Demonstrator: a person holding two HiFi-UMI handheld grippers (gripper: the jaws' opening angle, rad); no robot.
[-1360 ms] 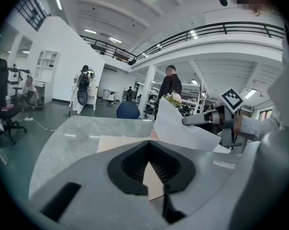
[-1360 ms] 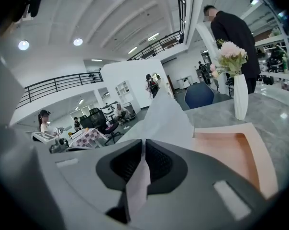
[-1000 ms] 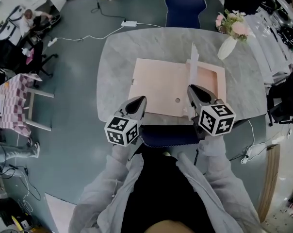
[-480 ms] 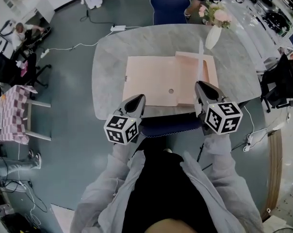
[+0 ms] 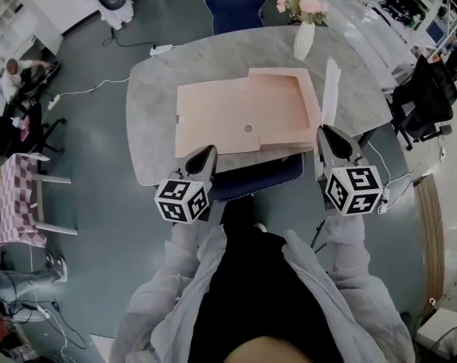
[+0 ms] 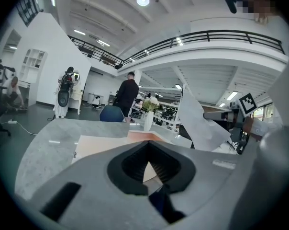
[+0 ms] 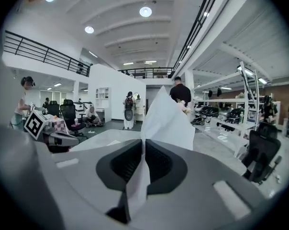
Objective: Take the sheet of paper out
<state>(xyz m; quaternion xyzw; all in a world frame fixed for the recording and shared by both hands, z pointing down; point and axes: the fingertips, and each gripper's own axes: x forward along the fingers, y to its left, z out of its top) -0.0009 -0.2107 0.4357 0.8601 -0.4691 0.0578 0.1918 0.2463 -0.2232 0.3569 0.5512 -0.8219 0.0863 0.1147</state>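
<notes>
My right tongs (image 5: 327,132) pinch the near end of the sheet of paper (image 5: 331,89), standing on edge (long axis pointing away from me) just right of the pink folder (image 5: 244,116), while my left tongs (image 5: 205,153) sit closed, empty.

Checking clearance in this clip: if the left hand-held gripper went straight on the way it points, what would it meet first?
Probably the folder on the table: the left hand-held gripper points slightly down at its near edge, with nothing between. Depth is hard to judge.
</notes>
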